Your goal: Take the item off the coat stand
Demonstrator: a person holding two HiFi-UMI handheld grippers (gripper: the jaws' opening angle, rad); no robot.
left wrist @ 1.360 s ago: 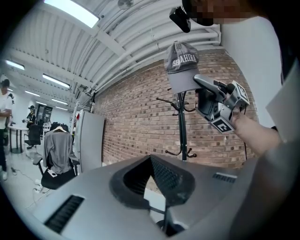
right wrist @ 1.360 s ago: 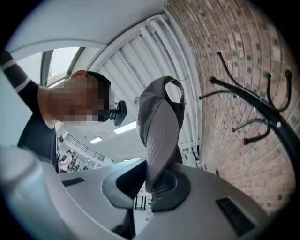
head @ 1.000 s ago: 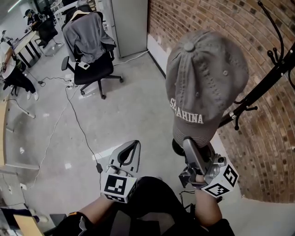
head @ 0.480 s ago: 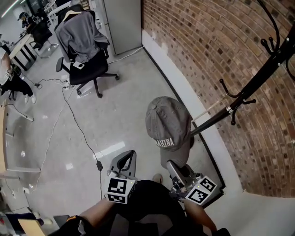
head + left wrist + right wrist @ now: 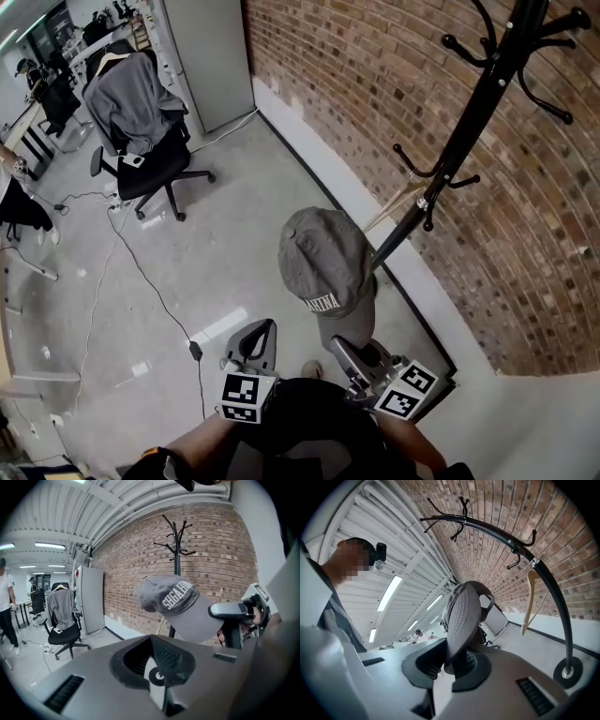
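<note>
A grey cap (image 5: 323,262) with white lettering hangs free in the air, clear of the black coat stand (image 5: 469,122). My right gripper (image 5: 343,345) is shut on the cap's brim and holds it up in front of me. In the right gripper view the brim (image 5: 461,616) runs edge-on between the two jaws, and the stand (image 5: 525,552) arcs behind it. My left gripper (image 5: 265,328) is low at the left, shut and empty, about a hand's width from the cap. From the left gripper view the cap (image 5: 173,599) shows just ahead, before the stand (image 5: 176,541).
A brick wall (image 5: 375,84) runs behind the stand. A pale wooden stick (image 5: 398,206) hangs from a lower hook. A black office chair (image 5: 141,159) with a grey jacket stands at the far left. A cable (image 5: 155,281) trails over the concrete floor, and people are at desks further back.
The cap in my right gripper has come down and away from the stand, toward my body. The left gripper has stayed low and shut.
</note>
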